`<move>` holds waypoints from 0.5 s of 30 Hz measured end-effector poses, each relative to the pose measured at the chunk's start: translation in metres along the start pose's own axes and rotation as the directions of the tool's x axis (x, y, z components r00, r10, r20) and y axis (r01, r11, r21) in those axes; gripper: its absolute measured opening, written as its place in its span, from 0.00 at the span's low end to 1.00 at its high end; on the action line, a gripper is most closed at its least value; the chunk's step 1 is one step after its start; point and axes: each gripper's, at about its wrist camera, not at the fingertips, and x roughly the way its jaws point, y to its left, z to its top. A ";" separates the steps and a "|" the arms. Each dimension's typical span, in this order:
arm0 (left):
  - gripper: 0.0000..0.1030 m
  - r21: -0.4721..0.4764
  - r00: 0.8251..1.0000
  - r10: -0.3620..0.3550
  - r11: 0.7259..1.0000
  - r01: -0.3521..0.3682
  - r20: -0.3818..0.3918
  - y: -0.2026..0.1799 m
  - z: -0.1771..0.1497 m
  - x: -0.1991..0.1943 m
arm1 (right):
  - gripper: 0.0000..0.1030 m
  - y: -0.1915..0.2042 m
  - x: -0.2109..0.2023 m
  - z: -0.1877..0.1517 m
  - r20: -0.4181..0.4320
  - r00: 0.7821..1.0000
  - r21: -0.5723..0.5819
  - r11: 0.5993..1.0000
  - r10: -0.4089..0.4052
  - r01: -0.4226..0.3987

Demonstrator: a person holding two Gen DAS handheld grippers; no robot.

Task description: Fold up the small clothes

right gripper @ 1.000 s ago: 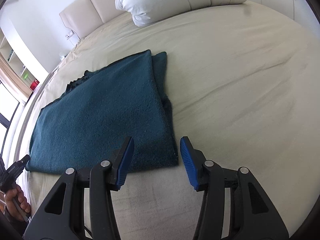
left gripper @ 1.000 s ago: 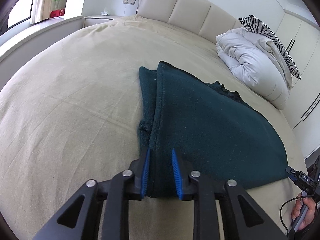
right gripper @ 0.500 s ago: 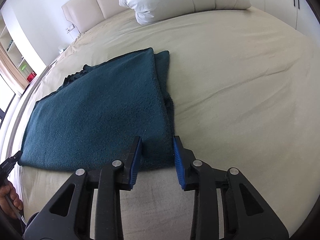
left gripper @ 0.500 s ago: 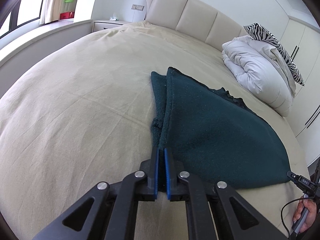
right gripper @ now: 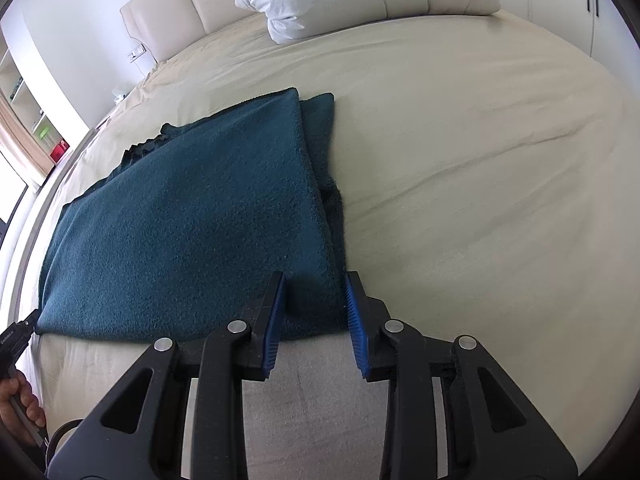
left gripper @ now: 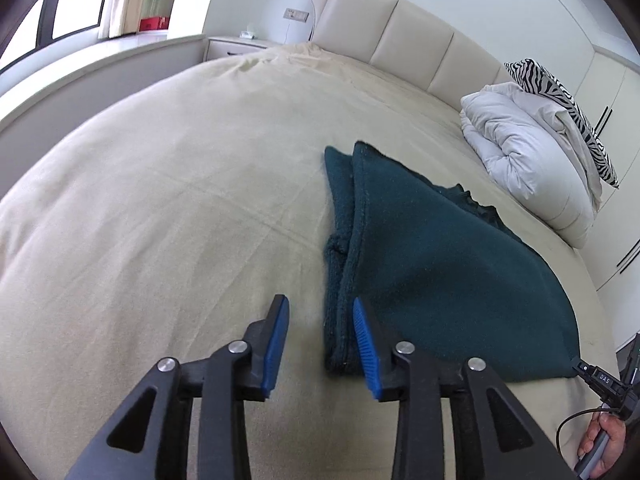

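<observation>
A dark teal fleece garment [left gripper: 432, 264] lies folded flat on the beige bed [left gripper: 180, 208]; it also shows in the right wrist view [right gripper: 192, 224]. My left gripper [left gripper: 320, 324] is open, its jaws either side of the garment's near left corner, holding nothing. My right gripper [right gripper: 314, 296] is open, with the garment's near right corner between its blue pads, not clamped.
A white duvet [left gripper: 524, 160] and a zebra-print pillow [left gripper: 560, 100] lie by the headboard [left gripper: 400, 36]. A nightstand [left gripper: 236, 46] and window ledge stand at left. Wardrobe doors [left gripper: 616, 128] are at right. The other hand shows at each view's lower edge.
My left gripper closed on the garment's corner half a second ago and has since opened and pulled back. My right gripper narrowed, then moved forward over the right corner, still open.
</observation>
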 end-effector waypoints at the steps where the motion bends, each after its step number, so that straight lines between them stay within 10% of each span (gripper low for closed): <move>1: 0.36 0.016 1.000 -0.004 1.000 0.004 0.018 -0.005 0.004 -0.005 | 0.26 0.000 0.000 0.000 0.000 1.000 -0.001 1.000 -0.001 0.001; 9: 0.50 0.221 0.995 -0.054 0.975 0.035 0.082 -0.073 0.044 0.011 | 0.28 -0.023 -0.030 0.012 0.070 0.996 0.191 0.981 -0.046 0.032; 15: 0.50 0.318 0.998 -0.008 0.948 -0.010 0.054 -0.102 0.069 0.069 | 0.28 0.030 -0.021 0.045 0.086 0.970 0.069 0.970 0.228 -0.234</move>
